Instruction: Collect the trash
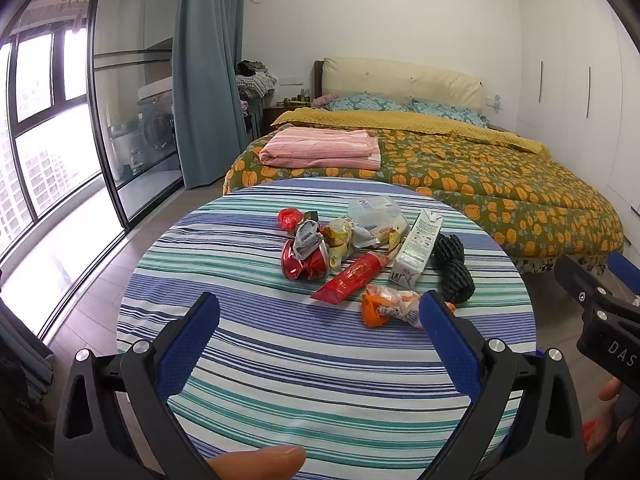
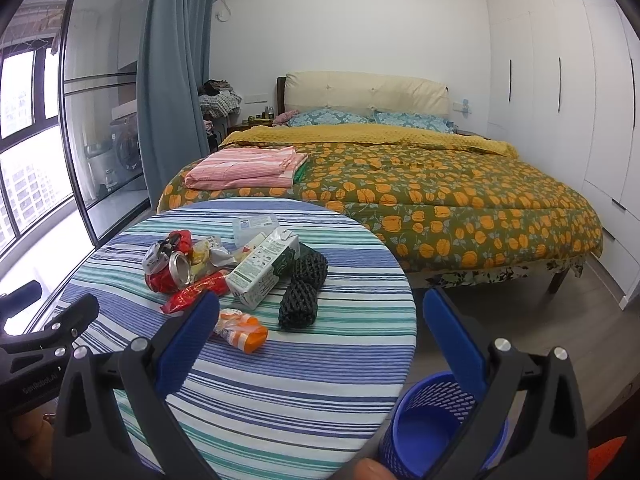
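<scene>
A pile of trash lies on a round table with a striped cloth (image 1: pixel 280 360): a crushed red can (image 1: pixel 304 264), a long red wrapper (image 1: pixel 348 278), a white milk carton (image 1: pixel 416 248), an orange wrapper (image 1: pixel 384 306), black foam netting (image 1: pixel 454 270) and a clear plastic box (image 1: pixel 372 210). My left gripper (image 1: pixel 320 314) is open and empty, above the table short of the pile. My right gripper (image 2: pixel 320 312) is open and empty, over the table's right edge; the carton (image 2: pixel 264 272) and netting (image 2: pixel 304 292) lie ahead of it. A blue mesh bin (image 2: pixel 424 424) stands on the floor below it.
A bed with an orange-flowered quilt (image 1: pixel 480 184) stands right behind the table, a folded pink blanket (image 1: pixel 320 148) on it. A glass sliding door and windows (image 1: pixel 60 160) are on the left, white wardrobes (image 2: pixel 560 80) on the right. The right gripper's body (image 1: pixel 600 320) shows at the left view's right edge.
</scene>
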Available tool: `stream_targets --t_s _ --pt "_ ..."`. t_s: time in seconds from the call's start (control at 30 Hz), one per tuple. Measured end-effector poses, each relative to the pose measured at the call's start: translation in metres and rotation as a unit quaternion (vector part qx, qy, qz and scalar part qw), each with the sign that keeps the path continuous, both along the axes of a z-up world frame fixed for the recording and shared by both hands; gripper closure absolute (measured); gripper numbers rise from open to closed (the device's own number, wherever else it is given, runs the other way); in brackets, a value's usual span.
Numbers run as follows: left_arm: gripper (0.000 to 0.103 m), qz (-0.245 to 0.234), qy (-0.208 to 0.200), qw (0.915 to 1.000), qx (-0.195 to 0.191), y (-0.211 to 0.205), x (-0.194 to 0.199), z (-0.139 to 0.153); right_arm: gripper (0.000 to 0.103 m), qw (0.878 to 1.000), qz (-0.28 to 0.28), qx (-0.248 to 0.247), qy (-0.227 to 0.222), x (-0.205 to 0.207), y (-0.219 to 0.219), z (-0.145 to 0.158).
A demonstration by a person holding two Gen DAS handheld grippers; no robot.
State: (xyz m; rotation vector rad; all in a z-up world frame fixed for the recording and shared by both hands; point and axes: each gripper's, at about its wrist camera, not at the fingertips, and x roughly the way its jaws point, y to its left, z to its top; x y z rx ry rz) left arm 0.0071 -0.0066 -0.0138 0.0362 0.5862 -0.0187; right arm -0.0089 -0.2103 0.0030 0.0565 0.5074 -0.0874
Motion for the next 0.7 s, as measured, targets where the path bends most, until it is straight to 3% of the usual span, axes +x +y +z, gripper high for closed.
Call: stream_targets --t_s 0.7 --pt "0.004 0.000 0.000 1.0000 -0.002 0.0013 0.0002 0.0002 0.004 1.000 0.003 -0.002 0.005 0.0006 0.0021 -0.0028"
